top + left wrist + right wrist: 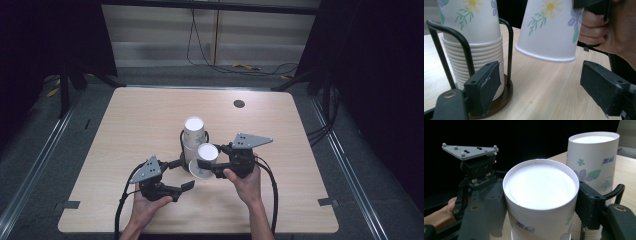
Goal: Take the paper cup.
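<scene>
A stack of flowered white paper cups stands upside down in a black wire holder at the table's middle. My right gripper is shut on a single upturned paper cup, held tilted just off the table beside the stack. In the right gripper view its jaws press both sides of this cup, with the stack behind it. My left gripper is open and empty in front of the holder. In the left gripper view the stack is at left and the lifted cup hangs above the gap.
The holder's round brown base sits close to one left jaw. A hand grips the right gripper behind the lifted cup. A dark cable hole lies at the table's far side. Cables trail from both grippers toward the front edge.
</scene>
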The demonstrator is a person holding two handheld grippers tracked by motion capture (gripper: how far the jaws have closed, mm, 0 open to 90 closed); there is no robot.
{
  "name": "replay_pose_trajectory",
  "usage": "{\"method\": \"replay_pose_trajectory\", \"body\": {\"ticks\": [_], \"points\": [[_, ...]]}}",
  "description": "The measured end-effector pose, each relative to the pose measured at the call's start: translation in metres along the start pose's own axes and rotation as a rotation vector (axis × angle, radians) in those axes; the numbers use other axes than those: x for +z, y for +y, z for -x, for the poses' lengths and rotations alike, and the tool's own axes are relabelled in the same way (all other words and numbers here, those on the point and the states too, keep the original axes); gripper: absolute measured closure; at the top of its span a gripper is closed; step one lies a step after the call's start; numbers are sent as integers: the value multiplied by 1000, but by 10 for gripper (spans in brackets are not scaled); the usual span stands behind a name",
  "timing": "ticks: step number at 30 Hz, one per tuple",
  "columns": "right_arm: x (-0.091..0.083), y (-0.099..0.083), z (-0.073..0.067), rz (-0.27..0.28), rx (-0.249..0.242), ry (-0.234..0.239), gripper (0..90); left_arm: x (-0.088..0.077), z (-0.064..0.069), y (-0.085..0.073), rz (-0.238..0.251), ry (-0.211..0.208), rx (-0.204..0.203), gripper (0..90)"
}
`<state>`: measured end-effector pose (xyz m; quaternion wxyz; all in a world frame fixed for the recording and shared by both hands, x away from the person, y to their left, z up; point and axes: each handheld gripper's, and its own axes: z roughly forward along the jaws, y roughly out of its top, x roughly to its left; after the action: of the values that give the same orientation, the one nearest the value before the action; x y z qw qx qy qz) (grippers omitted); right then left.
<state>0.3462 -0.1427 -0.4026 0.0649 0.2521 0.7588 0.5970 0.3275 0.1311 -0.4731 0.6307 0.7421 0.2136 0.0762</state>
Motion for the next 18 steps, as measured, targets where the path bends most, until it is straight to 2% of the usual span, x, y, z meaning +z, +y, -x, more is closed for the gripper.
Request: {"method": "replay_pose_trajectory", "body": {"ticks": [7, 11, 18], "points": [[12, -4, -2, -24, -3, 26, 341, 3, 1, 2, -7, -5, 22, 158], [20, -7, -2, -44, 1, 39, 341, 4, 0, 2, -27, -6, 32, 156], [28, -11, -5, -50, 12, 75, 341, 7, -1, 2, -23, -21, 23, 160]]}}
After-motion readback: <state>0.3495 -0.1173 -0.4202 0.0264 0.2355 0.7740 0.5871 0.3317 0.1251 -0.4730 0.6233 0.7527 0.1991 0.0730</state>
